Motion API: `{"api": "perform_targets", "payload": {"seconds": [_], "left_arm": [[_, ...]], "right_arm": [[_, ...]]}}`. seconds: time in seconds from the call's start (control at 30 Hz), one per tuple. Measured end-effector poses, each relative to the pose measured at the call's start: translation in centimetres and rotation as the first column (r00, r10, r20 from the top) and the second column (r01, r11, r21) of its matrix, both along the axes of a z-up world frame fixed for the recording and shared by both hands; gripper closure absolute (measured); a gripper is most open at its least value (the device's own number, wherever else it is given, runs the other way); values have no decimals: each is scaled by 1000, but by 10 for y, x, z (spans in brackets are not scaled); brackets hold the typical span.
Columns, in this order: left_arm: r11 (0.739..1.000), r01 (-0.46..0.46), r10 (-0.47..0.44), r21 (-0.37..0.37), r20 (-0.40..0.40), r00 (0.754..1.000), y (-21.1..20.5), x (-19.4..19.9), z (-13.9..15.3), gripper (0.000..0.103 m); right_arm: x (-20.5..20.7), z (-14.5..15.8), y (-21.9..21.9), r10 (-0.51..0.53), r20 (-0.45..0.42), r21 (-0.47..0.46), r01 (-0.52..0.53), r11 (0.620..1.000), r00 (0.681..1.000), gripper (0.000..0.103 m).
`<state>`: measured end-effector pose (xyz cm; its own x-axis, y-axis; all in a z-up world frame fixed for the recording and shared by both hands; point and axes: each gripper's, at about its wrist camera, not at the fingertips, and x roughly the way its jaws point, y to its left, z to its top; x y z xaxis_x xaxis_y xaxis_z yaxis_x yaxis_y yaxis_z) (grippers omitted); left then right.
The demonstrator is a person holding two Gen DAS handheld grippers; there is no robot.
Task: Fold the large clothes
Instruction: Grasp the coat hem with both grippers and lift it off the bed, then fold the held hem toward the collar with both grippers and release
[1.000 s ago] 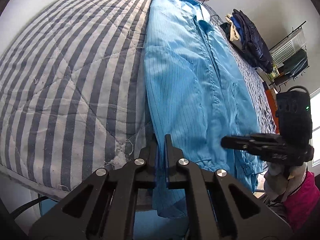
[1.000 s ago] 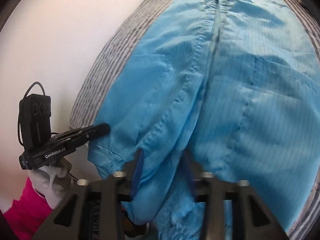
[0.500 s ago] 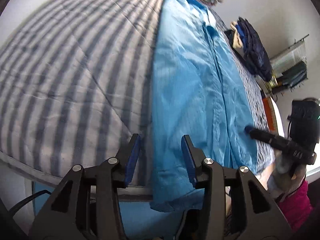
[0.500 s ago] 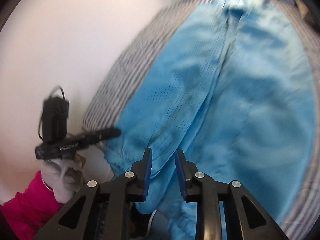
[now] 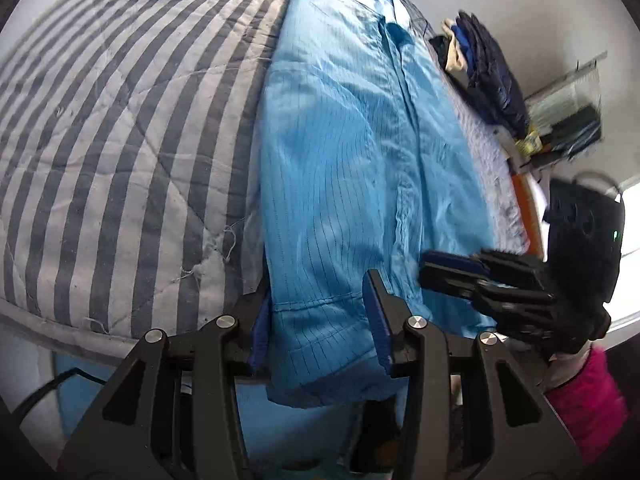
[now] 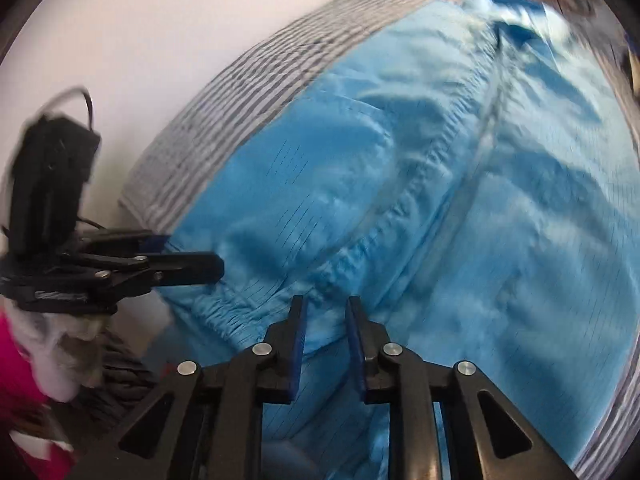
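Blue garment [image 5: 352, 168] hem beneath both downward-tilted tools, left tool [image 5: 318, 320] and right tool [image 6: 324, 332] parted, empty.

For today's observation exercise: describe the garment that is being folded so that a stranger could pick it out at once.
Start at the bed with the grey-and-white striped quilt. Lying flat along it, its hem hanging over the near edge, is the light blue coat. Unlike the dark clothes pile further back, it is spread out, pale blue, and finely pinstriped.

From my left wrist view, the garment [image 5: 352, 152] lay lengthwise on the bed [image 5: 120, 140], its hem overhanging the near edge. A clothes pile [image 5: 488, 76] sat beyond it on the right, apparently on the bed too.
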<state>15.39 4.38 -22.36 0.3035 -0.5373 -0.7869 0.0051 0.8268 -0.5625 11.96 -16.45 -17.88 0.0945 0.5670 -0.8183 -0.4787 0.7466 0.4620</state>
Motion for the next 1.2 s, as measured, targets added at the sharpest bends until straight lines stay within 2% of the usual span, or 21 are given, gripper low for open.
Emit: {"api": "perform_targets", "payload": {"seconds": [0.03,0.1,0.2,0.27,0.33,0.47,0.53,0.6,0.67,0.77,0.83,0.87,0.93,1.0,1.1,1.2], "left_arm": [[1000,-13,13,-28,-6,1000,7,1,1,61],[998,-28,28,-56,-10,1000,16,5,4,61],[996,-49,47,-72,-24,999,29,16,4,61],[992,-44,37,-118,-61,997,32,23,-3,61],[989,-22,9,-147,-91,996,28,26,-10,61],[979,-4,-22,-202,-125,992,21,24,-20,61],[978,6,-33,-208,-124,992,17,24,-20,67],[977,9,-38,-213,-129,991,14,24,-20,73],[975,1,-32,-223,-132,991,12,22,-20,79],[971,-2,-30,-237,-130,991,10,18,-18,84],[973,-4,-27,-233,-129,991,9,19,-17,93],[972,-5,-27,-237,-130,991,8,20,-16,96],[970,3,-32,-242,-118,992,4,22,-13,98],[968,11,-36,-251,-97,995,2,23,-6,99],[955,0,-23,-297,-73,997,3,28,7,100],[947,-16,2,-320,-43,999,6,40,21,100]], "right_arm": [[-2,11,-16,-27,3,43,27,999,1000,77],[-7,28,-49,-102,33,74,99,992,994,61],[-22,36,-106,-229,57,72,225,972,972,46],[-31,28,-140,-302,38,38,300,953,953,46],[-37,11,-174,-372,-36,39,374,927,927,46],[-44,-9,-204,-414,-104,87,423,902,904,46],[-42,-22,-212,-408,-169,153,433,888,897,46],[-40,-34,-198,-367,-228,207,413,887,902,47],[-40,-40,-192,-326,-250,234,383,894,912,47],[-33,-42,-186,-280,-289,295,363,884,916,47],[-27,-46,-179,-258,-302,296,347,890,918,56],[-25,-49,-171,-250,-304,285,339,897,919,69],[-24,-55,-166,-244,-317,287,338,896,917,78],[-26,-54,-166,-250,-307,305,344,888,918,92],[-28,-44,-168,-272,-283,356,364,861,920,99],[-25,-34,-175,-300,-256,391,382,838,919,100]]}}
